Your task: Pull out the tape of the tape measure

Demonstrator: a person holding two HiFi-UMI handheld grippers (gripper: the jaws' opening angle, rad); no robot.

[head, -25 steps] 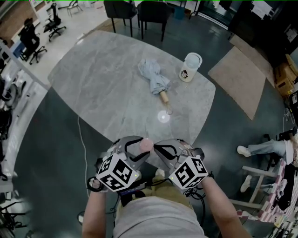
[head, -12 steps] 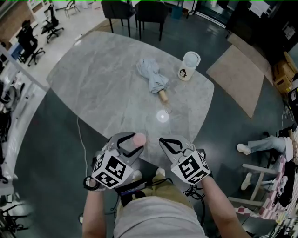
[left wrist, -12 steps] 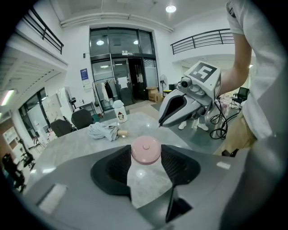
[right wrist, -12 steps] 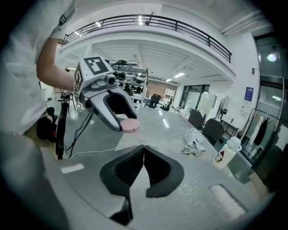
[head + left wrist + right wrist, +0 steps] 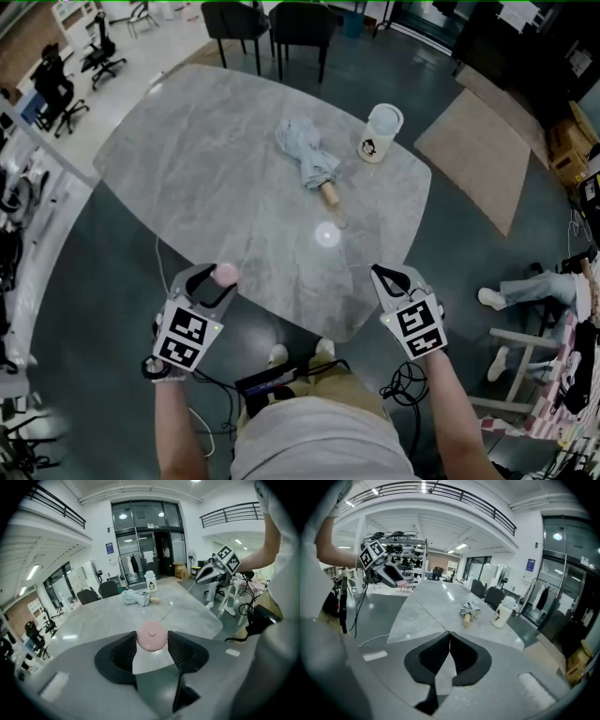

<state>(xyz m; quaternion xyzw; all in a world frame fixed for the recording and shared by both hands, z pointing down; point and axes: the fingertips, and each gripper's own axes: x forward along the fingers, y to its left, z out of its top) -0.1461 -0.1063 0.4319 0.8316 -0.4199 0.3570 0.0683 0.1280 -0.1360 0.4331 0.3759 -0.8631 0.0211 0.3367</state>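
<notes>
A small round pink tape measure (image 5: 151,635) sits between the pads of my left gripper (image 5: 217,277), which is shut on it off the near left edge of the grey marble table (image 5: 206,169). A thin tape (image 5: 174,605) runs from the case toward my right gripper (image 5: 199,577). The right gripper (image 5: 380,274) is shut, its pads pinched together on the tape's end (image 5: 448,633), and it is held off the table's near right edge. The two grippers are far apart. In the head view the tape itself is too thin to see.
A folded grey umbrella (image 5: 309,159) and a white lidded jug (image 5: 382,134) lie on the far half of the table. Dark chairs (image 5: 272,23) stand behind it, a tan rug (image 5: 478,159) lies at the right, and a seated person's legs (image 5: 525,300) show at the right.
The grippers were close together in front of me; now the left has swung left with the pink tape measure and the right has swung right, still shut.
</notes>
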